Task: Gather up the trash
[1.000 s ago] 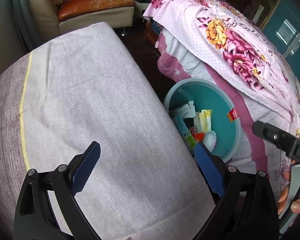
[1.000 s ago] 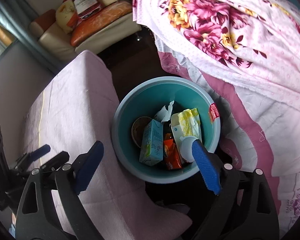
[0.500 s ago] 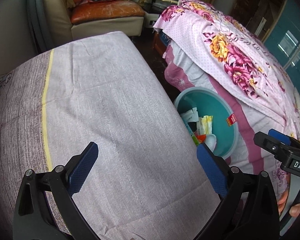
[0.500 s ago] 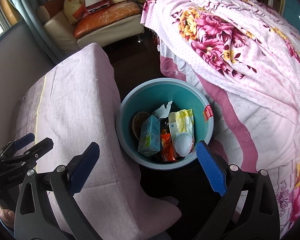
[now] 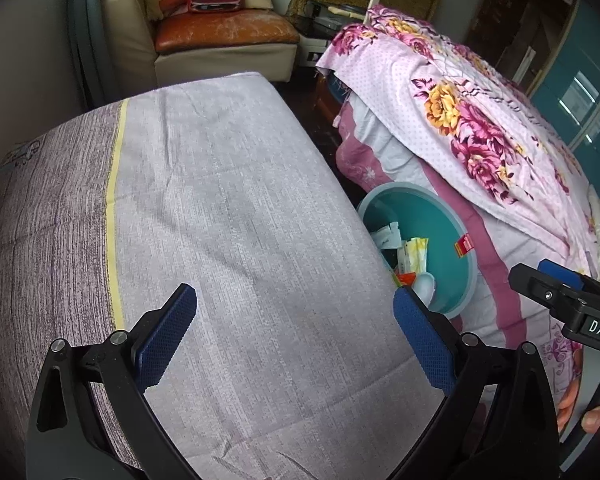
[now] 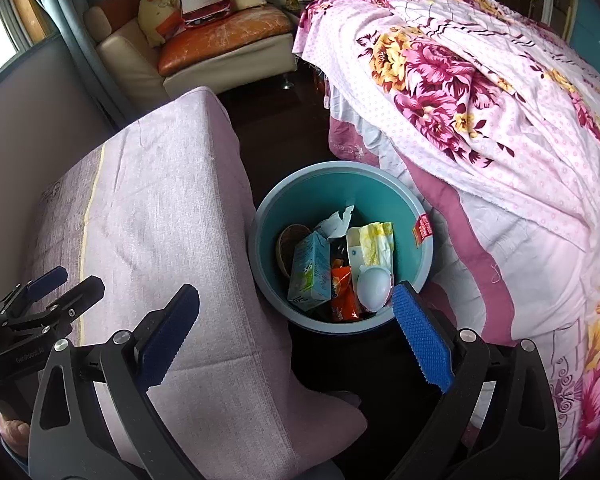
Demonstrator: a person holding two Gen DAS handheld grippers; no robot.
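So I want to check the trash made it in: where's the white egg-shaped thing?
In the right wrist view, the white egg-shaped thing lies inside the teal bin, between an orange wrapper and the near rim.

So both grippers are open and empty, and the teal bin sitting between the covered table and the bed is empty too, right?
Not quite: the teal bin is not empty. The right wrist view shows a carton, an orange wrapper and a white egg-shaped item inside. Both the left gripper and right gripper are open and empty.

Both wrist views downward, sharing teal bin (image 5: 452, 216) (image 6: 380, 184) beside bed.
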